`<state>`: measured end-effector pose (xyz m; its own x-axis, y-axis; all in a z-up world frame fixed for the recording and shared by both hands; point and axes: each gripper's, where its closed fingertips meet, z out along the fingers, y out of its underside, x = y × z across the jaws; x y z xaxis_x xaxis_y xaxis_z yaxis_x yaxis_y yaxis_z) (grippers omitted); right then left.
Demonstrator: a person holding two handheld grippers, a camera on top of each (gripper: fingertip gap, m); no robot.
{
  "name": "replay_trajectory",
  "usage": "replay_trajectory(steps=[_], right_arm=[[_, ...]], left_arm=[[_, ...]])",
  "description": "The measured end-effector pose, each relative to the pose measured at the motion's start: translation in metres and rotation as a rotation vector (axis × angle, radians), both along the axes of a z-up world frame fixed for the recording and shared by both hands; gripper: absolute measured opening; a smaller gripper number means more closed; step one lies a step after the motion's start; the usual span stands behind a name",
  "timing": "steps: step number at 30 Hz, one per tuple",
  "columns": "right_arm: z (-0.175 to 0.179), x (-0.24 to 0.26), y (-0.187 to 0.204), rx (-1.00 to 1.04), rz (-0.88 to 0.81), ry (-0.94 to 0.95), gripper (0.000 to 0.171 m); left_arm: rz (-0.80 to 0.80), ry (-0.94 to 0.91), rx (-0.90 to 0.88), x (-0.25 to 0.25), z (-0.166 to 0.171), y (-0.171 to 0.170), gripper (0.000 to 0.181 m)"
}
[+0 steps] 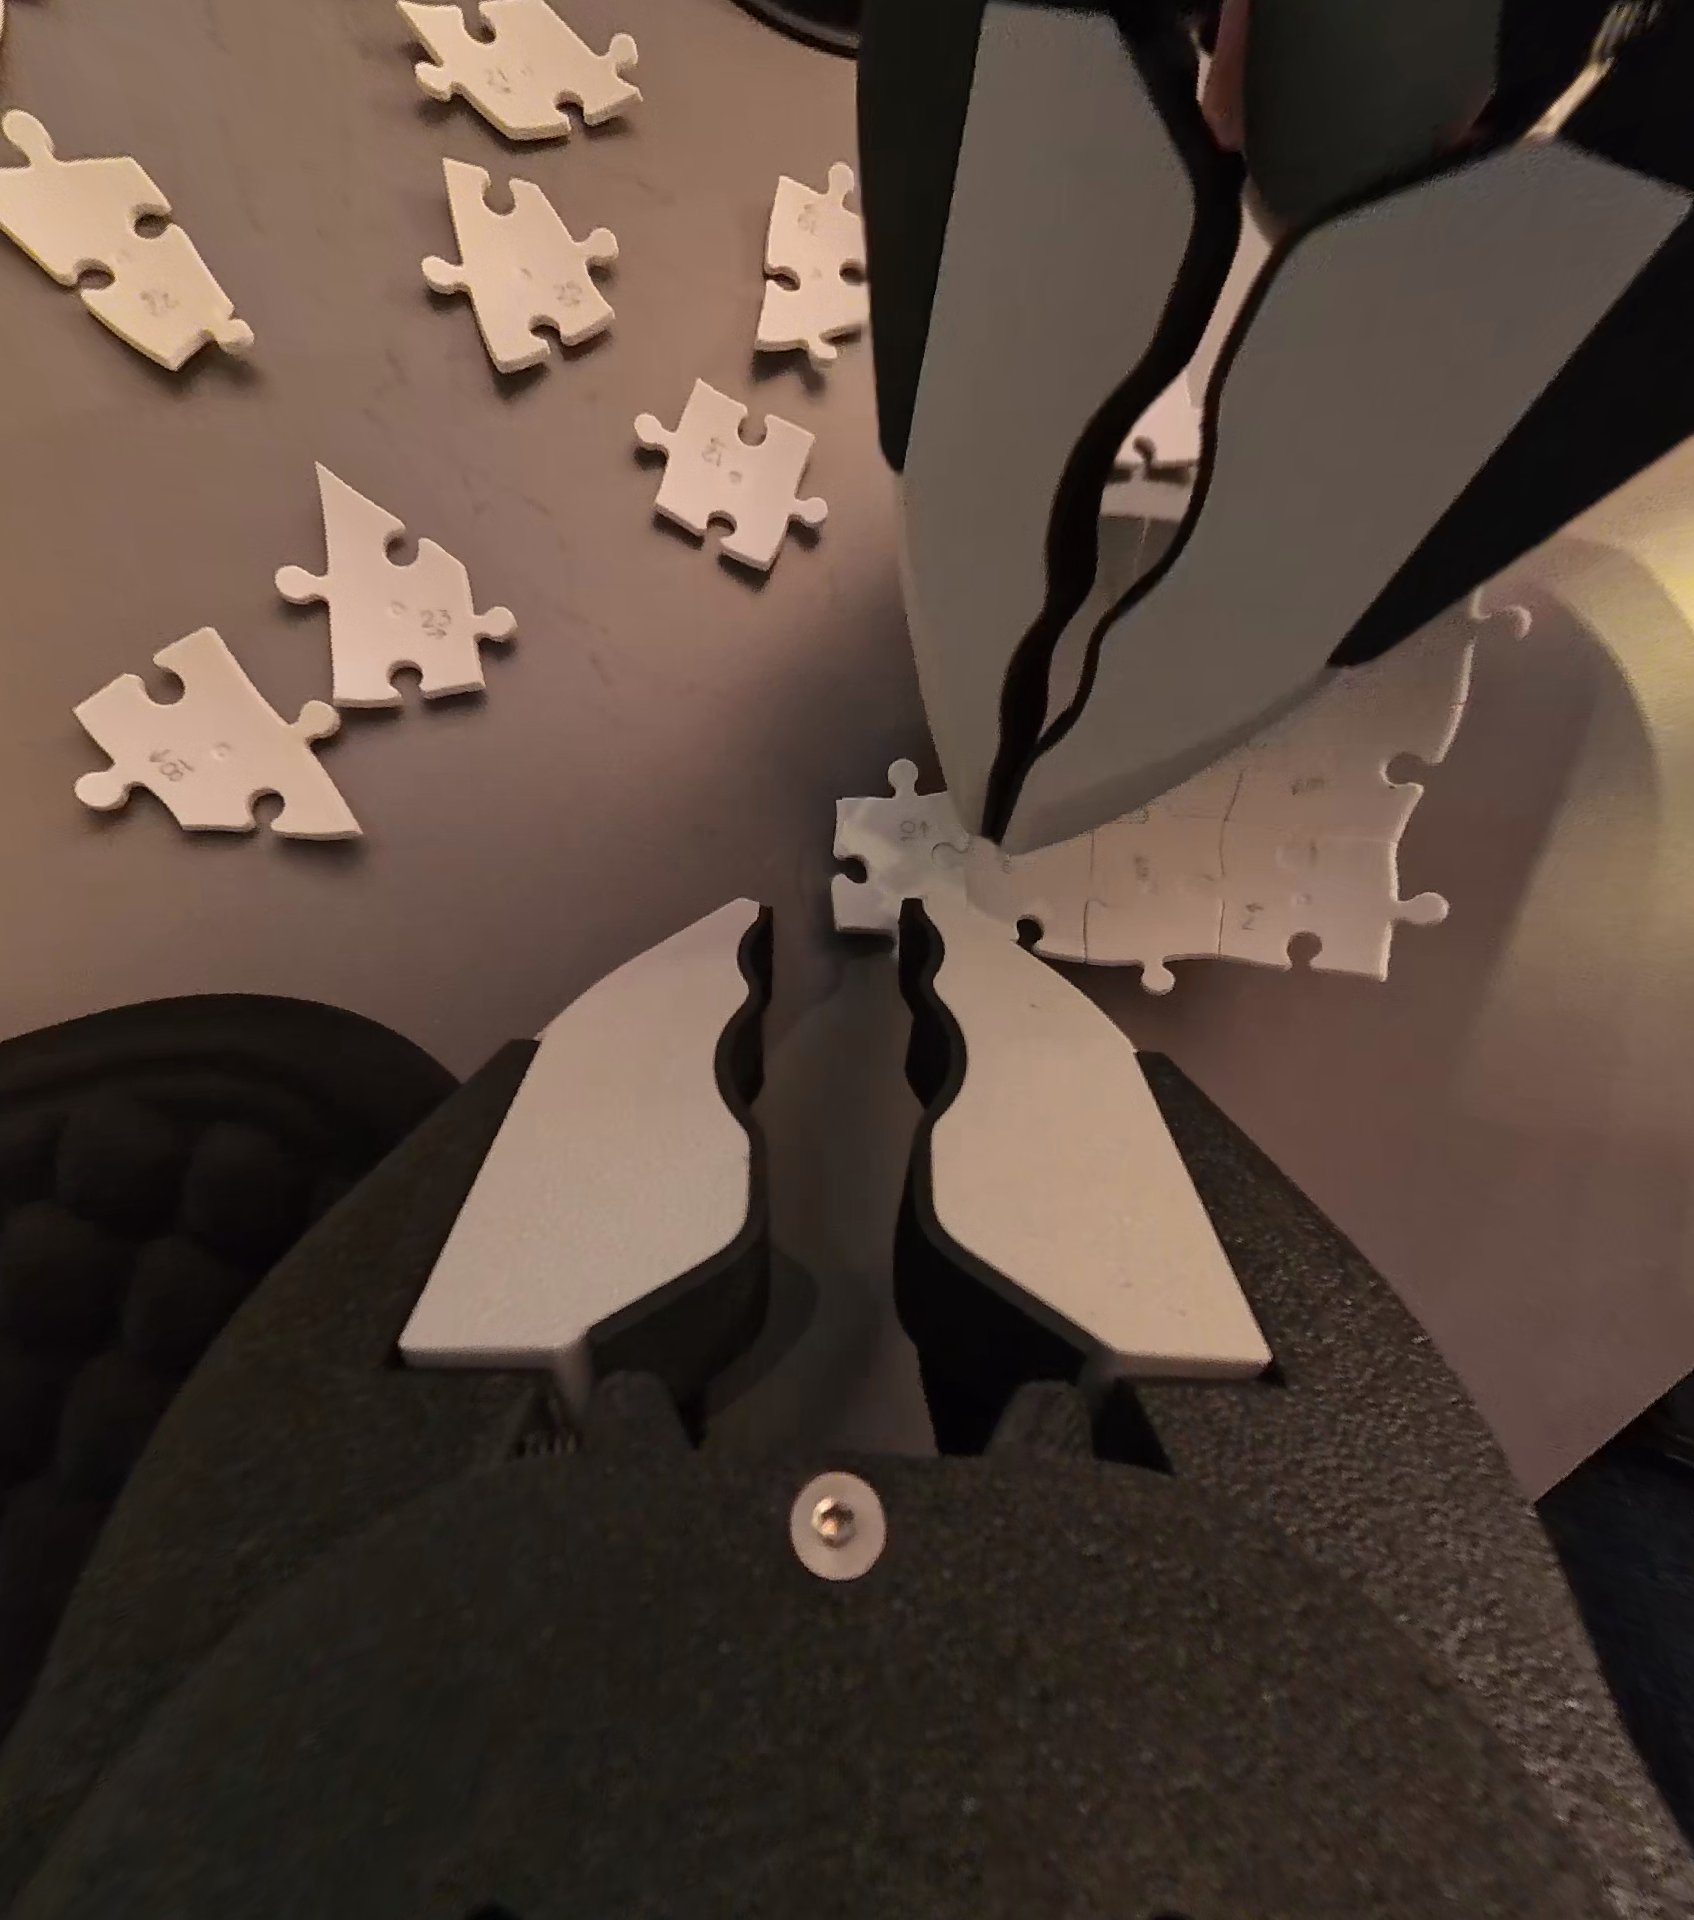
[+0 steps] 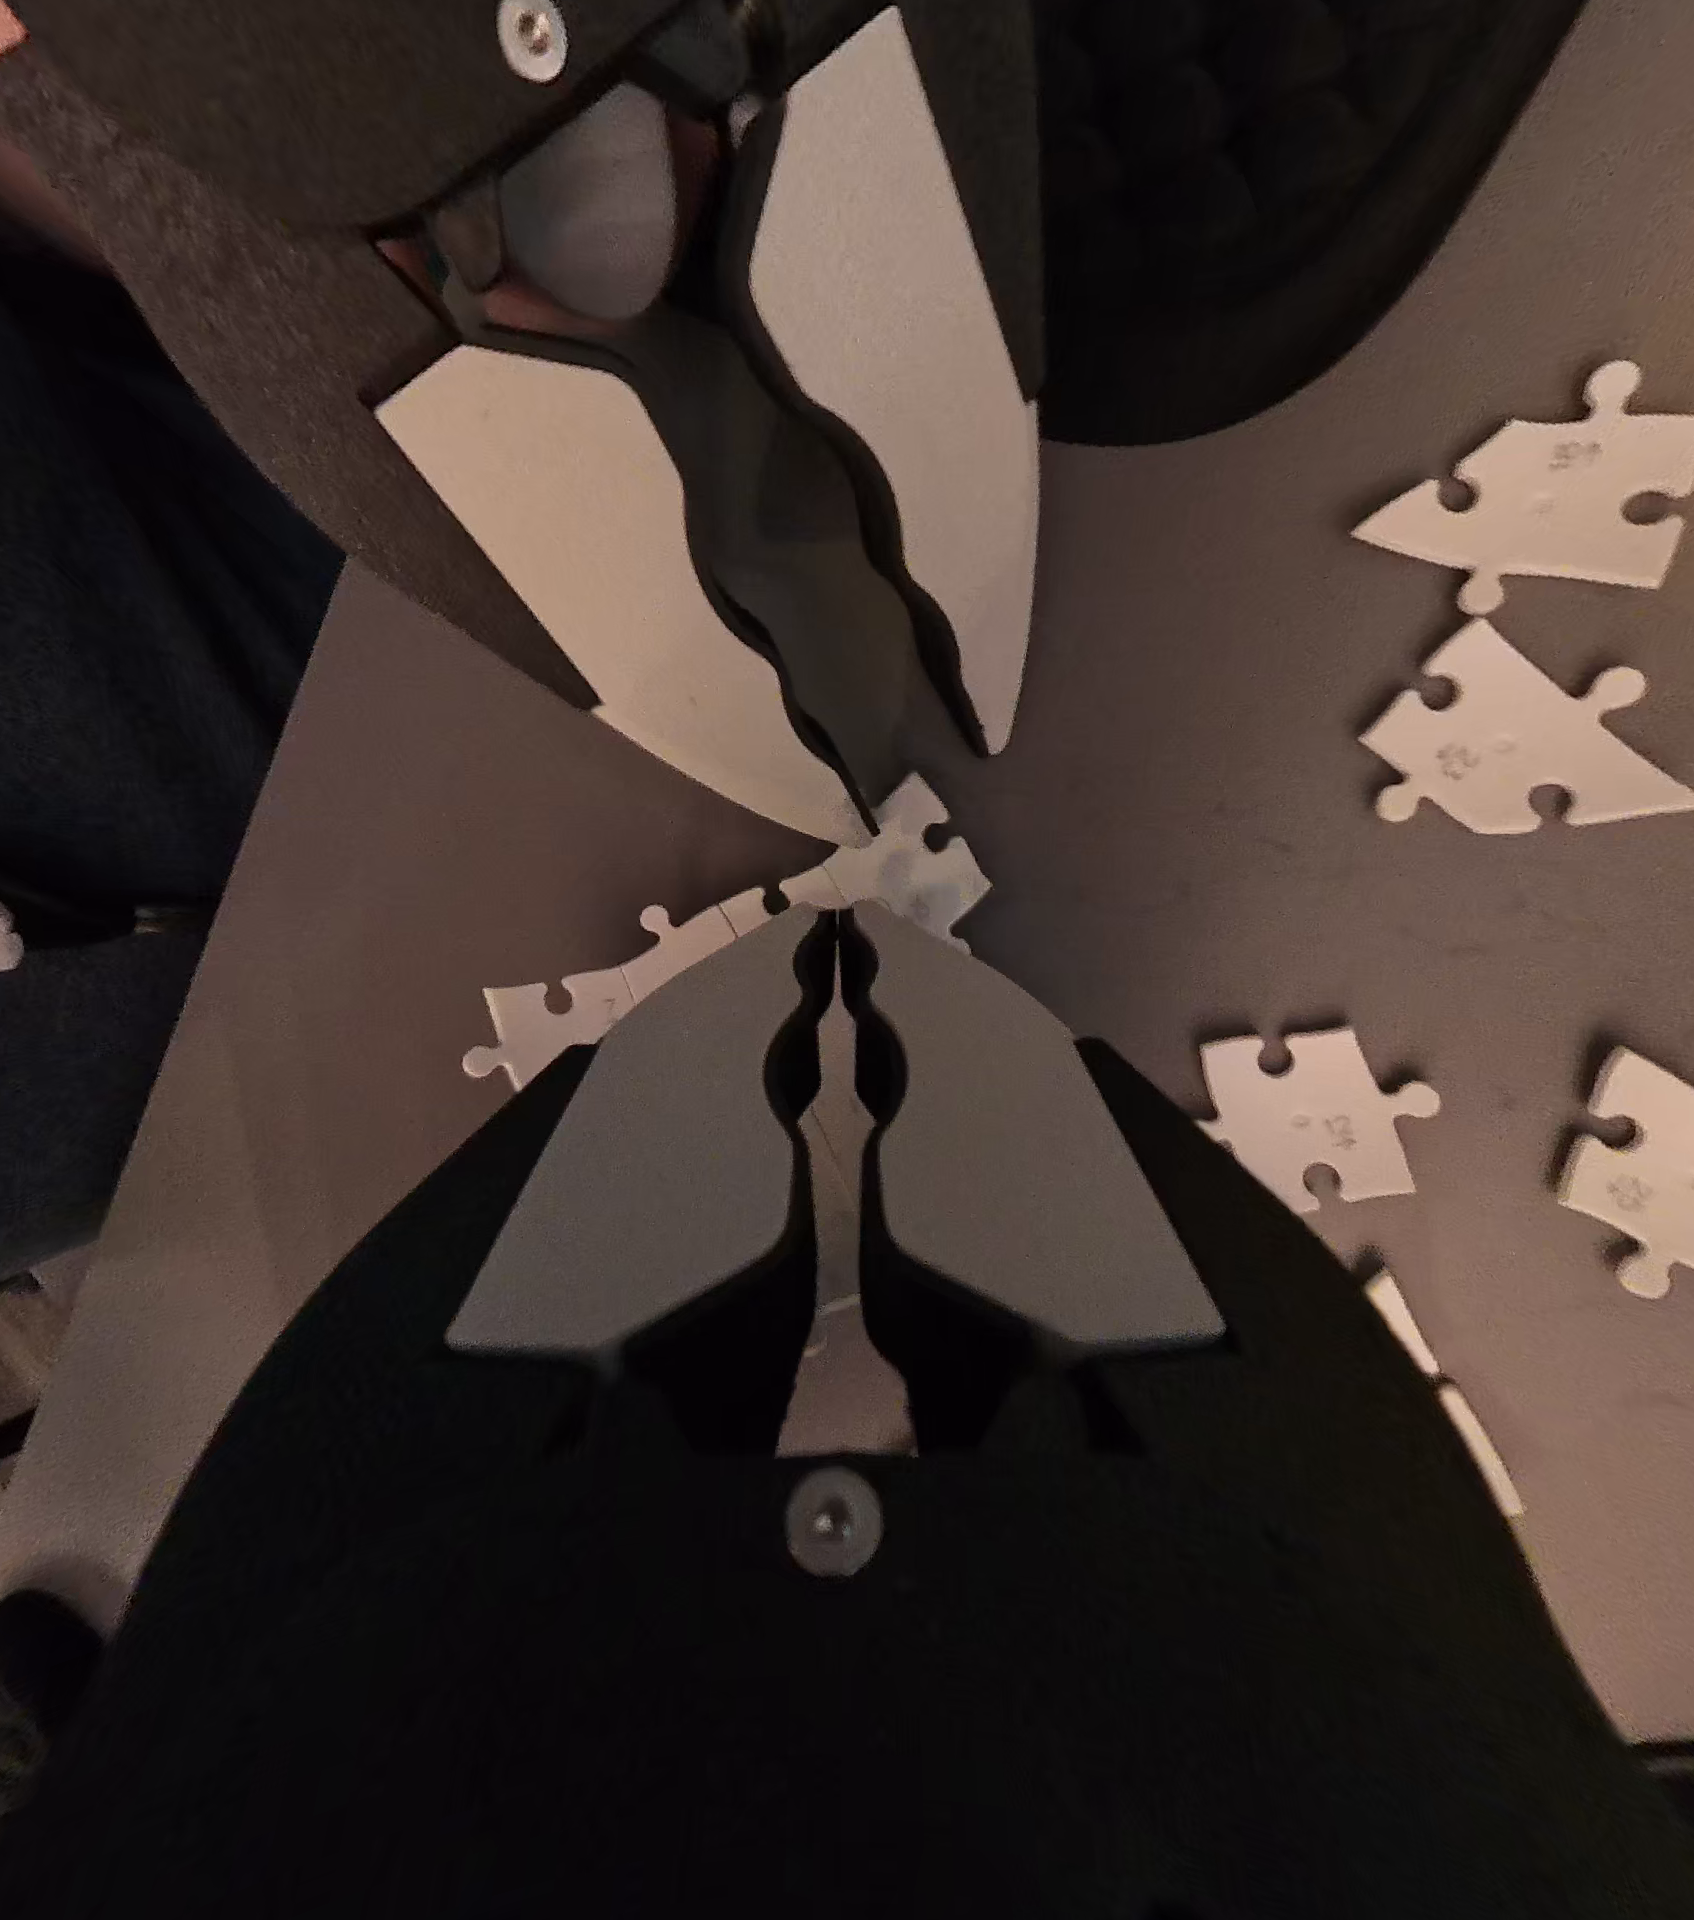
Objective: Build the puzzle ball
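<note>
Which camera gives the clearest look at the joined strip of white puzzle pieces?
The left wrist view: the joined strip of white puzzle pieces lies mostly exposed there. In the right wrist view, the right gripper hides most of it.

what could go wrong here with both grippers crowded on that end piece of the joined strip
1. The left gripper is open, one finger on the end piece, so that piece could pop out of its joint.
2. The right gripper, shut with its tips at the joint, may flex the joined strip and split a seam.
3. The strip lies near the table edge; a push could slide it off.
</note>
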<state>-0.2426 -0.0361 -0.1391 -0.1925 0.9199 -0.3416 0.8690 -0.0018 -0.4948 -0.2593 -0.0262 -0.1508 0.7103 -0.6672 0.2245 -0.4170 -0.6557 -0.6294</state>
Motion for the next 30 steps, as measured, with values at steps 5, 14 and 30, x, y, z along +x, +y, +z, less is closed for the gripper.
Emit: replay_trajectory(steps=[5, 14, 30], right_arm=[[0.004, 0.002, 0.015, -0.064, -0.069, 0.005, 0.014], [-0.004, 0.003, 0.008, -0.206, 0.04, 0.015, 0.025], [-0.008, 0.013, -0.008, -0.304, 0.217, -0.044, 0.023]], left_arm=[[0.003, -0.018, -0.006, 0.001, 0.001, 0.0, 0.024], [0.019, -0.126, -0.029, 0.002, 0.009, -0.004, 0.033], [-0.063, -0.325, -0.146, 0.016, 0.023, -0.021, 0.03]])
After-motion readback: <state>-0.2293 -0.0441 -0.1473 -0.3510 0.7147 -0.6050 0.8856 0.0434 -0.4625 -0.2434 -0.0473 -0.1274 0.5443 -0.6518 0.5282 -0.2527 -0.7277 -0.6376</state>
